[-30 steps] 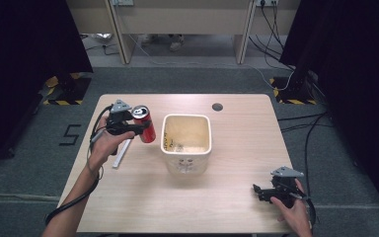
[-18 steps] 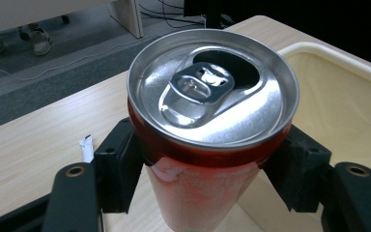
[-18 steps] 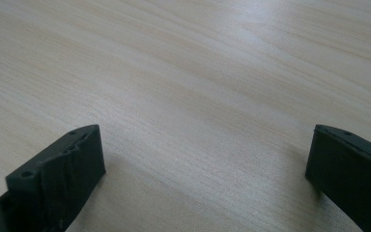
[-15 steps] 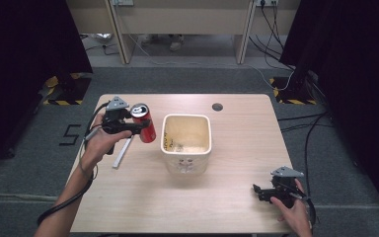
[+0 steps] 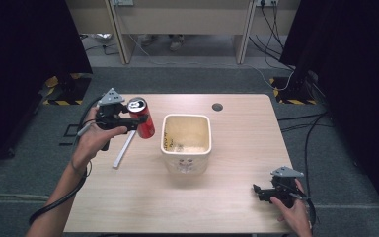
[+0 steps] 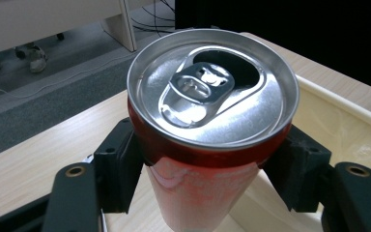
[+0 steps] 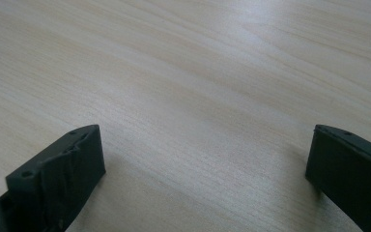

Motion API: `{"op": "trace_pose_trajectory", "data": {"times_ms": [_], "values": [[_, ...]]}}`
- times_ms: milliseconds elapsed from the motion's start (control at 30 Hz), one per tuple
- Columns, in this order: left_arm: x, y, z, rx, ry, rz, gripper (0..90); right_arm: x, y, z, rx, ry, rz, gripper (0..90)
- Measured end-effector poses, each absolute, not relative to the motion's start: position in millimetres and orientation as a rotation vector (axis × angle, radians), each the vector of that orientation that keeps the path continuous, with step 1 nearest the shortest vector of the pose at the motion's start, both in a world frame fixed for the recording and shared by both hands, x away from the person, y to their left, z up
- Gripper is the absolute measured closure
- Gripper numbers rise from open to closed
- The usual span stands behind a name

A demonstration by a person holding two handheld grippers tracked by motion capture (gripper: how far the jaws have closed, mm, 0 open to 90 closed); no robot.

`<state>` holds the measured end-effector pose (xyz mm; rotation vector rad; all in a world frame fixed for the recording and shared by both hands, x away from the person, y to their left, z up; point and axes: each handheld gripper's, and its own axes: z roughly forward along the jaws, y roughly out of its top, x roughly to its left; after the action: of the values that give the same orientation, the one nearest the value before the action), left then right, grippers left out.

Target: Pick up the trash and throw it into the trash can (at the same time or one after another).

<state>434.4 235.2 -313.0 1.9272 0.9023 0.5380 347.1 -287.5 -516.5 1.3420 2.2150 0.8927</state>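
My left gripper point(image 5: 136, 120) is shut on a red drink can point(image 5: 142, 118), held above the table's left part, just left of a cream square bin point(image 5: 186, 148). In the left gripper view the can point(image 6: 207, 121) stands between the two black jaws, its silver top opened, with the bin's rim point(image 6: 348, 104) to the right behind it. My right gripper point(image 5: 257, 190) rests low at the table's near right corner, open, with only bare wood between its fingers point(image 7: 58, 174).
A white stick point(image 5: 124, 150) lies on the table below the can. The bin holds some small scraps at its bottom. A dark cable hole point(image 5: 217, 106) sits at the table's far edge. Desk legs and cables stand beyond the table.
My left gripper has carried the can slightly right, closer to the bin. The right gripper has stayed put.
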Motion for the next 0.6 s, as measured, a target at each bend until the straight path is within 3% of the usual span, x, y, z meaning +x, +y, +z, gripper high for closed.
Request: {"op": "trace_pose_trajectory", "data": {"times_ms": [600], "values": [[426.2,215.4,-285.5,1.900,0.796,0.492,34.4,347.0,-287.4,-516.5,1.345,2.215,0.893,0.2]]}}
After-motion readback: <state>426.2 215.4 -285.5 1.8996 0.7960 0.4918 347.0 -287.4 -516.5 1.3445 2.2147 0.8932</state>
